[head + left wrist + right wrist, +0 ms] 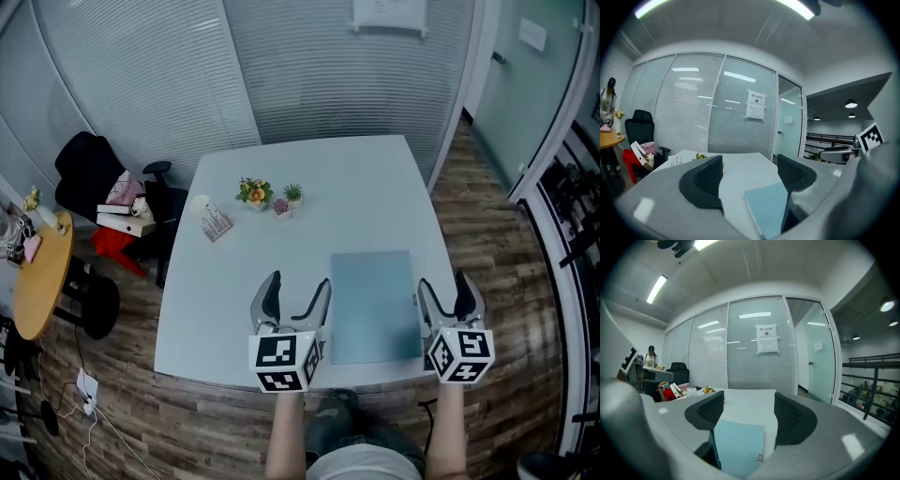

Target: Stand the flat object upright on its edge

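1. grippers sit nearest, at the counter's 6 o'clock edge. the left gripper (298, 287) has its jaws apart with nothing between them. the right gripper (444, 285) is the same, jaws spread and empty. neither touches anything.
2. the flat object (375, 305), a pale teal sheet or thin folder, lies face down on the white counter (319, 178) between the two grippers. it is toward 5 o'clock of the top, with its near edge close to the rim. the left gripper view has it at 5 o'clock beyond the jaws (766, 206), and the right gripper view has it at 7 o'clock (738, 446).
3. it looks thin and light, probably stiff enough to stand but liable to flex. its smooth face on a smooth top will likely slide rather than lift. a small metal fitting (760, 458) on its right long edge hints at a clip.
4. the best hold is probably a pinch on one long edge. once upright it would tip easily.
5. no writing shows on the object. the marker cubes (281, 362) carry only black-and-white squares.
6. farther, at 11 o'clock on the counter, stand small potted plants (255, 193) and a printed card (216, 223). its print is too small to read.
7. at 12 o'clock a notice (767, 339) hangs on the glass wall, and its text is illegible.
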Demonstrator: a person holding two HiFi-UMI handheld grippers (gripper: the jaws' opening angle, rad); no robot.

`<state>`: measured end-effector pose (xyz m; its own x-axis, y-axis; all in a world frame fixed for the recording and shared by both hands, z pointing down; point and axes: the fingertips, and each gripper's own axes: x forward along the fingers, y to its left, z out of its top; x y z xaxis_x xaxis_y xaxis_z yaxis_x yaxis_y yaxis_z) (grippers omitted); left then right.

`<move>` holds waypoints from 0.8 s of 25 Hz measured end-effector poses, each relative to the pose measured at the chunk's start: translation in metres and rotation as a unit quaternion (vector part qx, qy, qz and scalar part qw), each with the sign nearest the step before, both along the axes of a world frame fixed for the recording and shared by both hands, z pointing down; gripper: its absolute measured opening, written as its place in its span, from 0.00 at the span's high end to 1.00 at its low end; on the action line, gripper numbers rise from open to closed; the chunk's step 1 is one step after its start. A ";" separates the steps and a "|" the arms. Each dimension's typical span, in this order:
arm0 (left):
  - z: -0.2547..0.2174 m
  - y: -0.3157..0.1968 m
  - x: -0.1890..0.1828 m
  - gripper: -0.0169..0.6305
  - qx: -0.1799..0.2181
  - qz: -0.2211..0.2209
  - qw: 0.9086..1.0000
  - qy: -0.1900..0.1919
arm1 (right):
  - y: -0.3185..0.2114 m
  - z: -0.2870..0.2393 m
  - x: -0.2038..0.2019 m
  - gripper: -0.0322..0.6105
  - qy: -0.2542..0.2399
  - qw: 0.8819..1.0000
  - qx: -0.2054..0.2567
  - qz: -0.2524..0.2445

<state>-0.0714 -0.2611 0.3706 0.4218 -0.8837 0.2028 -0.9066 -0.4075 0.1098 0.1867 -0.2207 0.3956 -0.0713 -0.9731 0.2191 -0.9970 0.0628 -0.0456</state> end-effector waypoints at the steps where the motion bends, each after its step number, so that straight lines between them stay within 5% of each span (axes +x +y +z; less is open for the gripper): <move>1: 0.004 -0.004 0.000 0.42 -0.003 0.002 1.000 0.000 | -0.003 0.004 0.000 0.41 0.000 1.000 -0.004 0.001; 20: 0.087 -0.015 0.030 0.42 -0.108 0.036 0.994 -0.004 | -0.013 0.079 0.015 0.41 -0.014 0.995 -0.097 0.001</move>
<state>-0.0419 -0.2765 0.4574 0.4807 -0.7868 0.3873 -0.8767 -0.4399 0.1945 0.2014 -0.2337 0.4745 -0.0777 -0.9130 0.4005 -0.9953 0.0477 -0.0845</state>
